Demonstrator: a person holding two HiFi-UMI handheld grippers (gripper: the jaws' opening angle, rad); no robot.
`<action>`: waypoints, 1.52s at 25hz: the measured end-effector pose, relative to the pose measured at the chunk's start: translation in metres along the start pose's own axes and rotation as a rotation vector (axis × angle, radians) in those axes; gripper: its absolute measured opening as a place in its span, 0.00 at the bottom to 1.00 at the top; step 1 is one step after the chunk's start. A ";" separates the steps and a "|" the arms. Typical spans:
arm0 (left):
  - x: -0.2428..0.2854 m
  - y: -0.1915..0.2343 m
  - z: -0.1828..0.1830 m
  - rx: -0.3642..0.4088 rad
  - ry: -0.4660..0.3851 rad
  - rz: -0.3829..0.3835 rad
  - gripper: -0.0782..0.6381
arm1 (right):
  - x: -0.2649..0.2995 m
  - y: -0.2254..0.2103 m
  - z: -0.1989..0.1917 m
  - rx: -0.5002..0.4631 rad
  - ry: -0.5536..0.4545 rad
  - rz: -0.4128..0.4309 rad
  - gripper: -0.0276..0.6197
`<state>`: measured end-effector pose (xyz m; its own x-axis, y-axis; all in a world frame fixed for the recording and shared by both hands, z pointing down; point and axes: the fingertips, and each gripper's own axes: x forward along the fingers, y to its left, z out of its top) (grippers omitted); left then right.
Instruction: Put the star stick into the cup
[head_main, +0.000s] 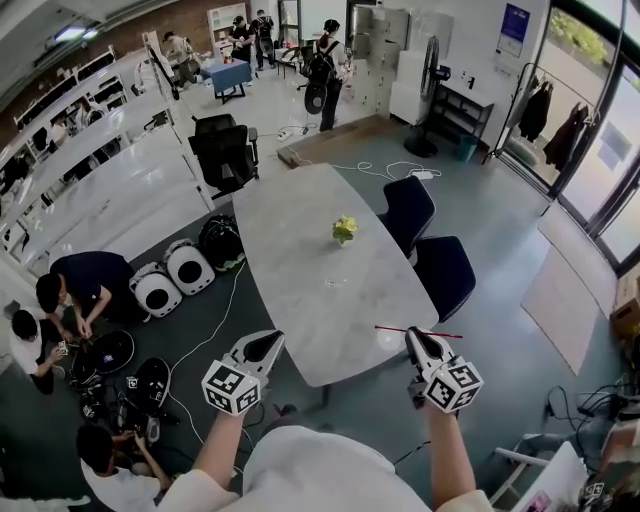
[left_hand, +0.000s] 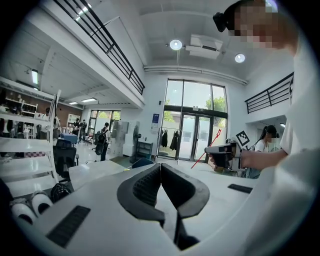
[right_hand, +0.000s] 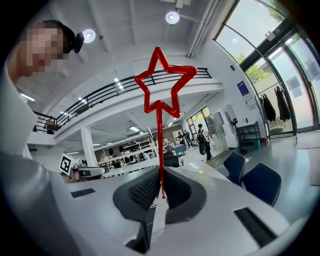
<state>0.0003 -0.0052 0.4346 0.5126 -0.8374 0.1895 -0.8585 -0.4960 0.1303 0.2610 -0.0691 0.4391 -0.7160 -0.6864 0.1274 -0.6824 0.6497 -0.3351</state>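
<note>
Right gripper view is showing our right gripper (right_hand: 160, 171) pinching the star stick (right_hand: 159, 127) near its lower end, the star well clear of the jaws. Our left gripper (left_hand: 160, 166) is sitting shut and empty. We are judging this the carry. The small yellow-green thing (head_main: 344, 229) mid-table, likely the cup, is lying well ahead. Next we are needing a reach past the table (head_main: 290, 270) edge. The blue chairs (head_main: 445, 272) are crowding the right side.
</note>
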 end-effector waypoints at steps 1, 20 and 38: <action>0.004 0.002 0.000 -0.004 0.002 0.001 0.14 | 0.004 -0.004 -0.002 0.007 0.004 -0.001 0.08; 0.136 0.166 -0.022 -0.066 0.086 -0.098 0.14 | 0.179 -0.083 -0.018 0.060 0.072 -0.116 0.08; 0.265 0.340 -0.065 -0.156 0.181 -0.201 0.14 | 0.409 -0.154 -0.054 -0.033 0.217 -0.197 0.08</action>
<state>-0.1545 -0.3805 0.5923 0.6785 -0.6645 0.3131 -0.7339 -0.5950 0.3276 0.0656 -0.4321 0.5937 -0.5817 -0.7164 0.3851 -0.8131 0.5239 -0.2537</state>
